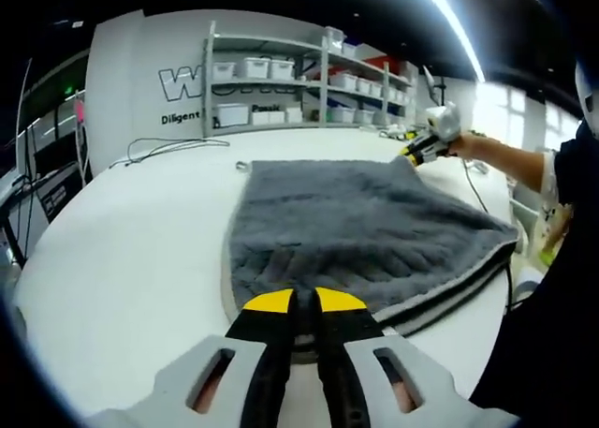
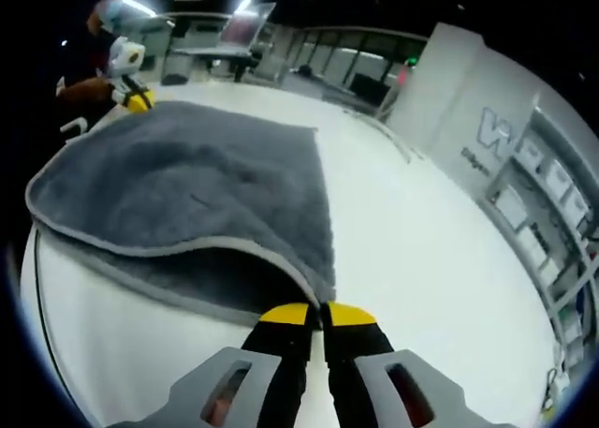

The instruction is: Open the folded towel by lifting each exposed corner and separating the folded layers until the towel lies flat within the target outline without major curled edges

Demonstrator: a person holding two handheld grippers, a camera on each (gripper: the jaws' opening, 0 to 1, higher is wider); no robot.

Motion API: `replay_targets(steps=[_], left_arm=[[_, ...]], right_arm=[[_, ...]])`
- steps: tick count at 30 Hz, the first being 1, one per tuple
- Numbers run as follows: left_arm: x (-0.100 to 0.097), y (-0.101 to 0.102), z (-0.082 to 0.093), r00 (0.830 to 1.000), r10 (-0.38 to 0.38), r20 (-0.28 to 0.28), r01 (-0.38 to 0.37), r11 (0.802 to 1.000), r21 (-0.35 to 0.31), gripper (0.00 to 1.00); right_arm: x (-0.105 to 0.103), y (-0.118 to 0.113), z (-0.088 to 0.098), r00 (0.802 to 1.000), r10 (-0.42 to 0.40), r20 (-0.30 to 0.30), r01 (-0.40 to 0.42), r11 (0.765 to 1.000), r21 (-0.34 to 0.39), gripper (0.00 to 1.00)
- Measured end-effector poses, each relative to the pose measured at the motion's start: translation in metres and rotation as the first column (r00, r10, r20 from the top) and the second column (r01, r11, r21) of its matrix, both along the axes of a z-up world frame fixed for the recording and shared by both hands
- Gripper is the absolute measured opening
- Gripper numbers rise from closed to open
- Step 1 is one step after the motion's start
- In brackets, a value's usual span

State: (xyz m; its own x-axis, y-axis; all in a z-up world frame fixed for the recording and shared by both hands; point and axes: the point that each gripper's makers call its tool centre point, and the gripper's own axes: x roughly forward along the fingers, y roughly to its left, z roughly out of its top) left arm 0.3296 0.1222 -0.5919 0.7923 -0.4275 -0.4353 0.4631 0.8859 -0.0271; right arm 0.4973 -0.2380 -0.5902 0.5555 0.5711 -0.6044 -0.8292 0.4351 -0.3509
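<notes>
Item: grey towel [image 1: 365, 231], mid-frame on my white desk [image 1: 140, 250]. Left gripper [image 1: 304, 302] was closed on its near corner; right gripper [image 2: 323, 312] closed on another corner, top layer lifted.

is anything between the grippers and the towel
Nothing visible. The left gripper is shut on one corner of the towel, and the right gripper is shut on another, with the top layer raised off the layer beneath. The table around the towel is bare.
</notes>
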Motion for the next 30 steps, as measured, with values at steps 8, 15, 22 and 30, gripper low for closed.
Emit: replay_targets(steps=[8, 15, 22, 30], left_arm=[[0.001, 0.001, -0.002, 1.000, 0.007, 0.000, -0.007, 1.000, 0.030, 0.03], [0.003, 0.002, -0.003, 1.000, 0.007, 0.014, -0.008, 0.997, 0.076, 0.02], [0.005, 0.001, -0.003, 1.000, 0.002, 0.001, -0.002, 0.996, 0.094, 0.01], [0.007, 0.001, -0.003, 1.000, 0.018, -0.007, -0.017, 0.996, 0.091, 0.01]], right_arm=[[-0.003, 0.000, -0.003, 1.000, -0.002, -0.006, 0.002, 1.000, -0.001, 0.00], [-0.007, -0.003, -0.005, 1.000, -0.013, -0.012, 0.013, 0.999, 0.036, 0.00], [-0.008, -0.004, -0.006, 0.999, -0.030, -0.022, 0.031, 0.998, 0.060, 0.00], [-0.012, -0.005, -0.006, 0.999, -0.033, -0.005, 0.034, 0.999, 0.006, 0.00]])
